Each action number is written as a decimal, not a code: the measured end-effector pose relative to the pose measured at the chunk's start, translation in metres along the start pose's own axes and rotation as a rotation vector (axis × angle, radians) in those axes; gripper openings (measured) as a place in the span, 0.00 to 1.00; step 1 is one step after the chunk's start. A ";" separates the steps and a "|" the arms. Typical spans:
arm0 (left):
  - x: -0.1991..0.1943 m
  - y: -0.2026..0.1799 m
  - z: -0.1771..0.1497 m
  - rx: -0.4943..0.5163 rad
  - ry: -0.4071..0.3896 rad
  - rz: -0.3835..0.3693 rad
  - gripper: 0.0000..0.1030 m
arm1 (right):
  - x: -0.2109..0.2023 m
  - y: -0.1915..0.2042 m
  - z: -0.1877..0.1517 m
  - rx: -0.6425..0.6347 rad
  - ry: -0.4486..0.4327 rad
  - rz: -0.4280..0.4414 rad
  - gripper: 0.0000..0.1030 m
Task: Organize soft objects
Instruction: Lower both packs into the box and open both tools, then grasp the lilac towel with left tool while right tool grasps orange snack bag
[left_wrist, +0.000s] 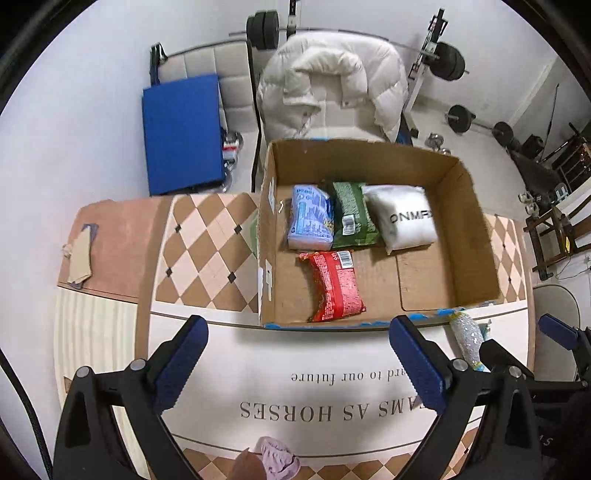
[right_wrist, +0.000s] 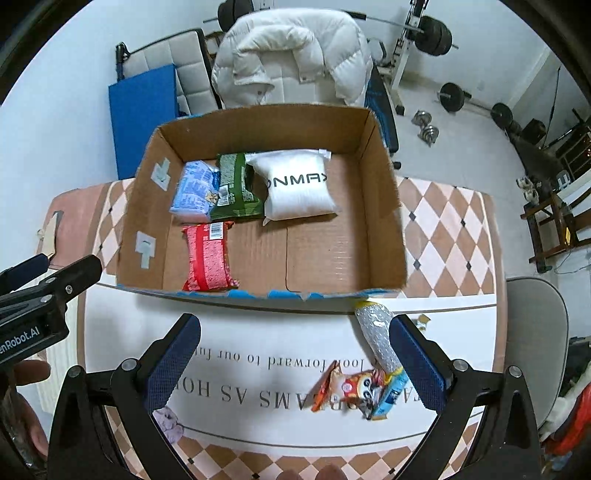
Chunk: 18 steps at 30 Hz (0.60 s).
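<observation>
An open cardboard box (left_wrist: 469, 229) (right_wrist: 384, 206) stands on the table. Inside lie a light blue pack (left_wrist: 310, 218) (right_wrist: 194, 192), a green pack (left_wrist: 352, 214) (right_wrist: 236, 188), a white pillow pack (left_wrist: 404, 218) (right_wrist: 299, 188) and a red pack (left_wrist: 334, 286) (right_wrist: 207, 258). In front of the box lie a silver glitter pouch (right_wrist: 376, 332) (left_wrist: 467, 338) and an orange cartoon snack pack (right_wrist: 351, 387). A small lilac cloth (left_wrist: 277, 461) (right_wrist: 168, 421) lies near the front edge. My left gripper (left_wrist: 299, 365) is open and empty. My right gripper (right_wrist: 295, 365) is open and empty, its right finger beside the silver pouch.
The table (left_wrist: 207, 251) has a checked cloth with printed text. A card scrap (left_wrist: 79, 258) lies at its far left. Behind stand a chair with a white puffer jacket (left_wrist: 328, 85), a blue mat (left_wrist: 181, 133) and barbell weights (right_wrist: 436, 35). A grey chair (right_wrist: 535, 332) is at right.
</observation>
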<state>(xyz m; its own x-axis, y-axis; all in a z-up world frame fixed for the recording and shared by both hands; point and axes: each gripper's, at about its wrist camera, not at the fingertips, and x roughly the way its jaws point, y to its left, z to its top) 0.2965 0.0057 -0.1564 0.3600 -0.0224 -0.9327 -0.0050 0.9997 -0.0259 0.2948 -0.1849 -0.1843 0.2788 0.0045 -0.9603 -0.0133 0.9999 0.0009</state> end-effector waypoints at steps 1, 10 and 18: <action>-0.008 -0.001 -0.003 0.000 -0.013 0.001 0.98 | -0.006 0.000 -0.003 0.000 -0.009 0.000 1.00; -0.069 -0.005 -0.025 -0.008 -0.105 -0.013 0.98 | -0.073 0.000 -0.027 -0.005 -0.117 0.018 1.00; -0.051 0.010 -0.075 -0.025 -0.026 0.069 0.98 | -0.083 -0.027 -0.056 0.035 -0.081 0.084 1.00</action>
<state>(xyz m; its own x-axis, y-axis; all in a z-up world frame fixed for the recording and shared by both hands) 0.2081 0.0157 -0.1360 0.3817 0.0473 -0.9231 -0.0542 0.9981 0.0287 0.2179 -0.2127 -0.1208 0.3544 0.0884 -0.9309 -0.0072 0.9958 0.0918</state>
